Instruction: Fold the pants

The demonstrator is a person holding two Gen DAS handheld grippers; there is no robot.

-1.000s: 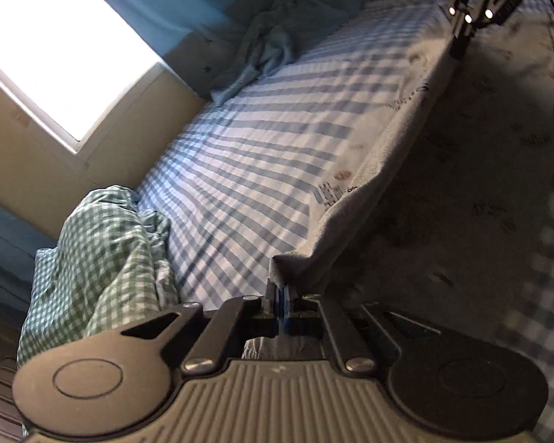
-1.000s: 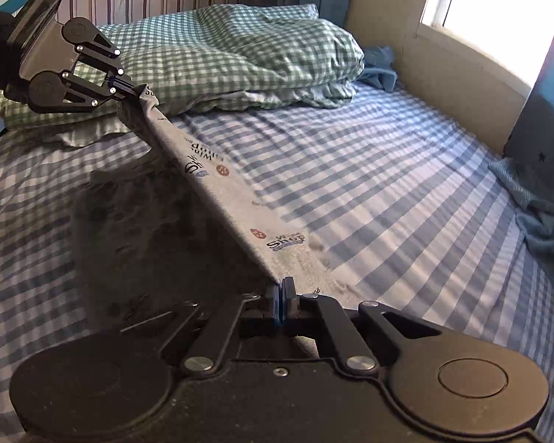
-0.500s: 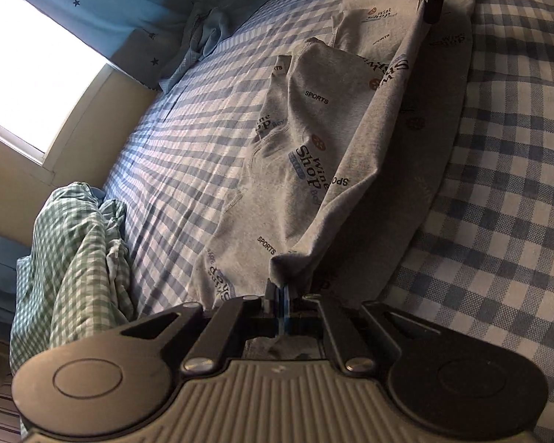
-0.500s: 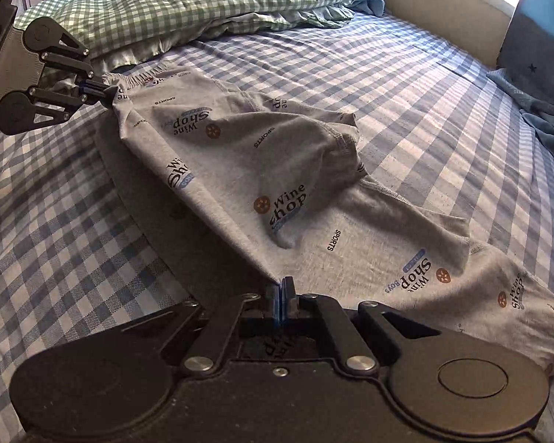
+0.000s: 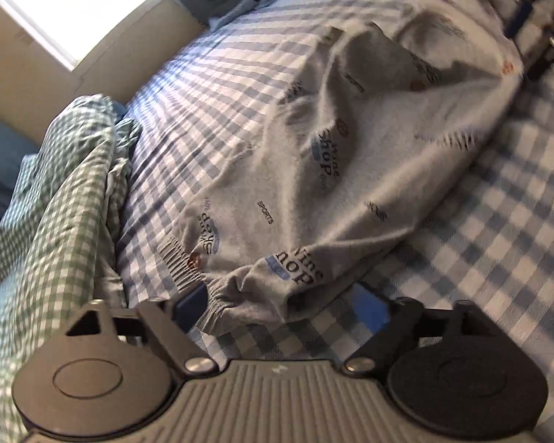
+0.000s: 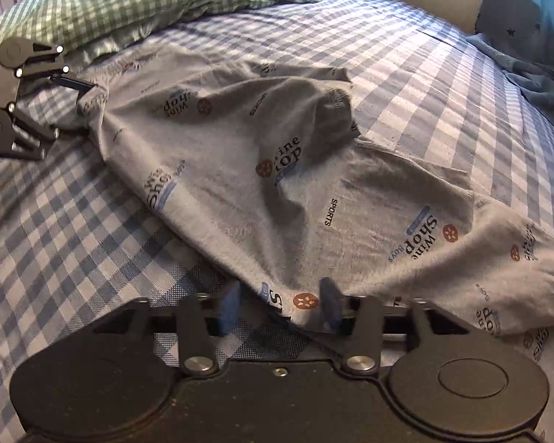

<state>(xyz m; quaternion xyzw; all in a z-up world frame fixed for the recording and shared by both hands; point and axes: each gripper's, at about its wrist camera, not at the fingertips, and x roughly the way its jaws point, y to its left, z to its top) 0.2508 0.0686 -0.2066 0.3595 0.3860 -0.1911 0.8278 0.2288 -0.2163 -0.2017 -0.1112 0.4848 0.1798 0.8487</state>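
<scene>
Grey printed pants [image 5: 343, 170] lie rumpled on the blue checked bed sheet [image 5: 498, 229], one leg folded loosely over the other [image 6: 277, 170]. My left gripper [image 5: 280, 306] is open, its blue pads either side of the elastic waistband corner, which rests on the sheet. It also shows in the right wrist view [image 6: 66, 107] at the waistband, far left. My right gripper [image 6: 280, 304] is open with the pants' edge lying between its pads. It shows blurred at the top right of the left wrist view [image 5: 528, 26].
A green checked duvet [image 6: 147, 3] is heaped at the head of the bed, by the waistband [image 5: 48, 214]. A blue-green cloth [image 6: 535, 70] lies by the window-side wall [image 5: 103, 62]. Checked sheet surrounds the pants.
Both grippers lowered the stretched pants onto the bed, then opened and let go. The pants now lie slack on the sheet.
</scene>
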